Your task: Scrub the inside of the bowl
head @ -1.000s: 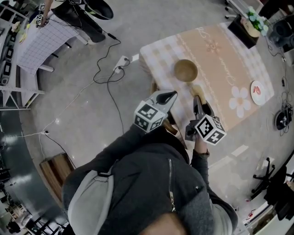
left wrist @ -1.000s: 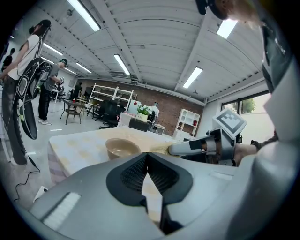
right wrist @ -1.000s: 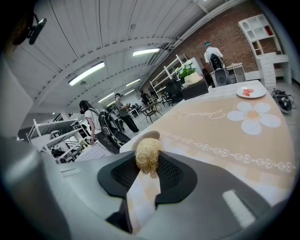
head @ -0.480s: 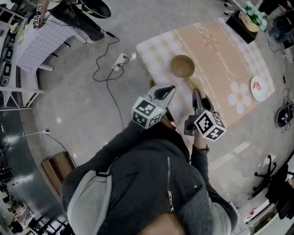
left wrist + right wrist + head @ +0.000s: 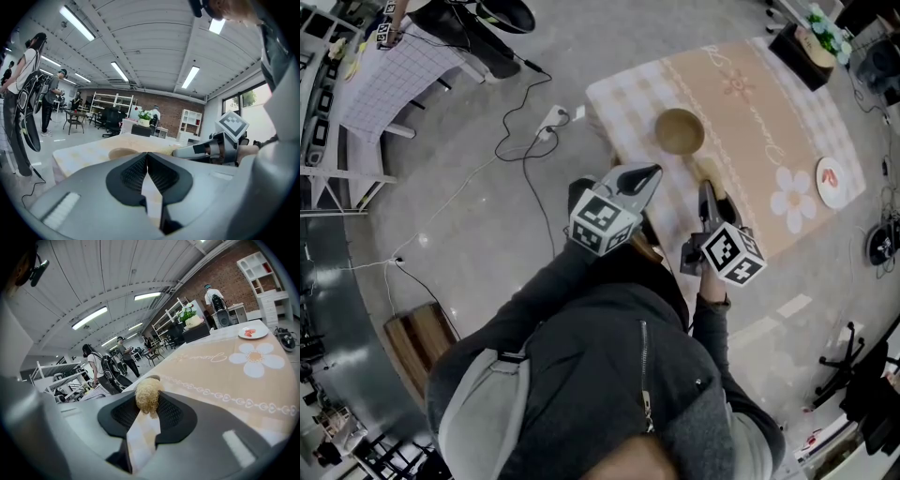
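Note:
A brown bowl (image 5: 679, 130) stands on the peach-clothed table (image 5: 750, 112), near its left edge; it also shows low in the left gripper view (image 5: 123, 153). My left gripper (image 5: 649, 174) hovers short of the bowl, over the table's near corner, shut with nothing between its fingers (image 5: 147, 155). To its right, my right gripper (image 5: 705, 190) is shut on a straw-coloured scrubber ball (image 5: 148, 394), which pokes up between the pads. The bowl's rim (image 5: 153, 378) peeks out just behind the scrubber. Both grippers are apart from the bowl.
A white plate with something red on it (image 5: 832, 181) lies at the table's right edge. A black box with a plant (image 5: 811, 47) sits at the far corner. A power strip and cables (image 5: 551, 124) run across the floor on the left. People stand in the background.
Hardly anything has changed: both grippers stay at the table's near edge, shut as before, and the head view has only shifted a little.

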The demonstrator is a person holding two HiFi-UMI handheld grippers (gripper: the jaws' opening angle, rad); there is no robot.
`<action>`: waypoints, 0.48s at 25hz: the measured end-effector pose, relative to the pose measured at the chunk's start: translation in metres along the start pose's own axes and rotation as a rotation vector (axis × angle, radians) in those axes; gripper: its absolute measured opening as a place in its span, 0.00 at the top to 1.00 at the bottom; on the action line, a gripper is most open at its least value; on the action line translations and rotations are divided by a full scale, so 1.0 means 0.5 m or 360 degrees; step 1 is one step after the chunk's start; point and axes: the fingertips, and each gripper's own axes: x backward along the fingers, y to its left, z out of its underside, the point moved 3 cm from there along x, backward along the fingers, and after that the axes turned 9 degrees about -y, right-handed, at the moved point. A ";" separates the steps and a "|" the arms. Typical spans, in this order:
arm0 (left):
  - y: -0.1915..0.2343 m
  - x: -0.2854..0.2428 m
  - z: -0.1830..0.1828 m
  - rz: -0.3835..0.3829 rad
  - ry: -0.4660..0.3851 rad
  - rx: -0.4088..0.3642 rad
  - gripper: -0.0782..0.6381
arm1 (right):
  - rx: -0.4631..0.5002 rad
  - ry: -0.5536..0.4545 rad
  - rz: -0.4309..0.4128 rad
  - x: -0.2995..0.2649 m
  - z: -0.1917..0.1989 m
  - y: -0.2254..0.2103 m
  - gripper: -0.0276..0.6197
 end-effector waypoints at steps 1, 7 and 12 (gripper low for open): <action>0.002 -0.002 -0.004 0.0009 -0.0005 -0.0006 0.88 | 0.0000 -0.0001 0.0003 0.001 0.001 0.001 0.80; 0.025 -0.022 -0.025 0.0082 0.0000 -0.0041 0.74 | -0.0008 -0.0008 0.0048 0.003 0.001 -0.002 0.80; 0.043 -0.043 -0.037 0.0159 0.0012 -0.0065 0.58 | -0.0029 -0.0024 0.0103 0.003 0.001 -0.011 0.80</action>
